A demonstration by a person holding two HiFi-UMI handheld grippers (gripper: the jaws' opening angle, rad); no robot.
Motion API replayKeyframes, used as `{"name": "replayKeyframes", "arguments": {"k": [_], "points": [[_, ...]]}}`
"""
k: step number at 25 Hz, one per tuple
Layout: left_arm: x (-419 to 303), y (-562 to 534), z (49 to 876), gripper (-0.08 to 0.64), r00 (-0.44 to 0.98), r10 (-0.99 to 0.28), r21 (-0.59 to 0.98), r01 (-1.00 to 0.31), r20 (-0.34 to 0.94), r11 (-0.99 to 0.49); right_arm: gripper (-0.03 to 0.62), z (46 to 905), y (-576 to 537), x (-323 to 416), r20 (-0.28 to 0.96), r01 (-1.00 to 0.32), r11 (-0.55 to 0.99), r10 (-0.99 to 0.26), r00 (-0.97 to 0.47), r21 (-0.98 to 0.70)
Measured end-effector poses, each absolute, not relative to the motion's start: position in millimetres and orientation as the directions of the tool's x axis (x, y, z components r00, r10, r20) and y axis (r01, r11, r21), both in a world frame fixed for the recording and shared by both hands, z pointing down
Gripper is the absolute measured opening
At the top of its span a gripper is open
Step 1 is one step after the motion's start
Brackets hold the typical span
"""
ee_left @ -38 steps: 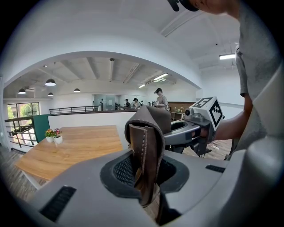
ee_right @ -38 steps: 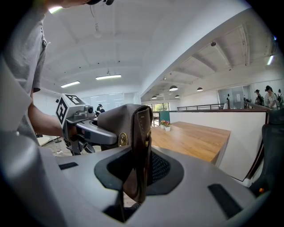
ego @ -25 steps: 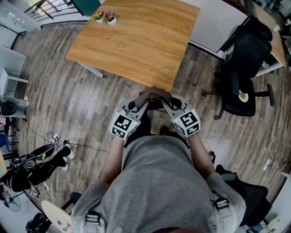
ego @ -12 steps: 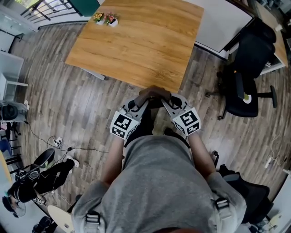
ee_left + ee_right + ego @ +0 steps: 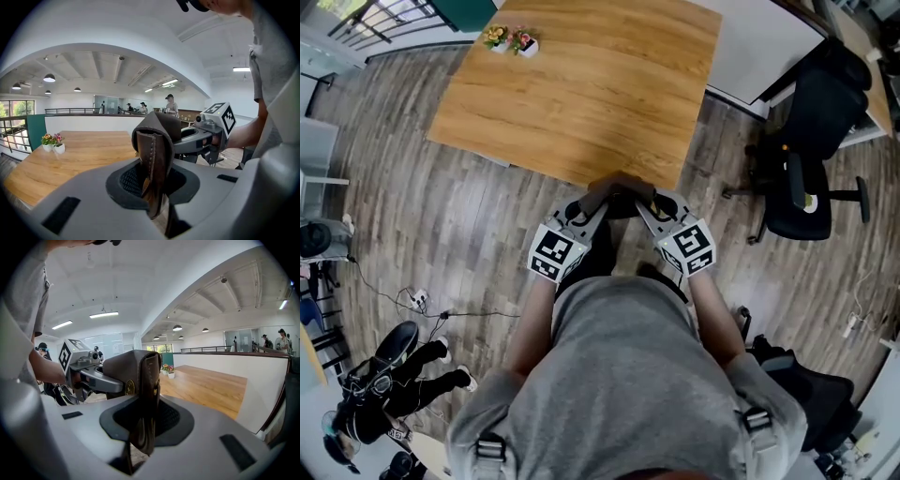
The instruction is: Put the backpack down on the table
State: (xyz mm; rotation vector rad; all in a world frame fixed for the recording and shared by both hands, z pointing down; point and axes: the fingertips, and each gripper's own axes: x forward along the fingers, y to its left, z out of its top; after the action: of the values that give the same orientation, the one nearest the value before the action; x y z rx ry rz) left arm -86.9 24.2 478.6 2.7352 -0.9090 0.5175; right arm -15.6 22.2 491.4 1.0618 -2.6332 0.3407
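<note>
Left gripper [image 5: 597, 201] and right gripper [image 5: 643, 200] are each clamped on the brown leather top of the backpack [image 5: 617, 185], one from either side. The backpack hangs between them at the near edge of the table [image 5: 581, 84], not resting on it. Flowerpots [image 5: 511, 38] stand at the table's far corner, and a chair [image 5: 811, 141] stands to its right.

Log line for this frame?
left gripper: shut on backpack | right gripper: shut on backpack | backpack: at table edge, not down
</note>
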Motion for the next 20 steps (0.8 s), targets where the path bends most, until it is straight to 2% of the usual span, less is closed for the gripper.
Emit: {"name": "replayKeyframes", "arguments": {"k": [20], "points": [[-130.9, -54.7, 485.8, 0.071, 0.815, -0.445, 0.124, -0.518, 0.371, -0.846, 0.074, 495.6, -48.0, -59.2, 0.356, -0.778, 0.626, -0.714, -0.603, -0.063]]}}
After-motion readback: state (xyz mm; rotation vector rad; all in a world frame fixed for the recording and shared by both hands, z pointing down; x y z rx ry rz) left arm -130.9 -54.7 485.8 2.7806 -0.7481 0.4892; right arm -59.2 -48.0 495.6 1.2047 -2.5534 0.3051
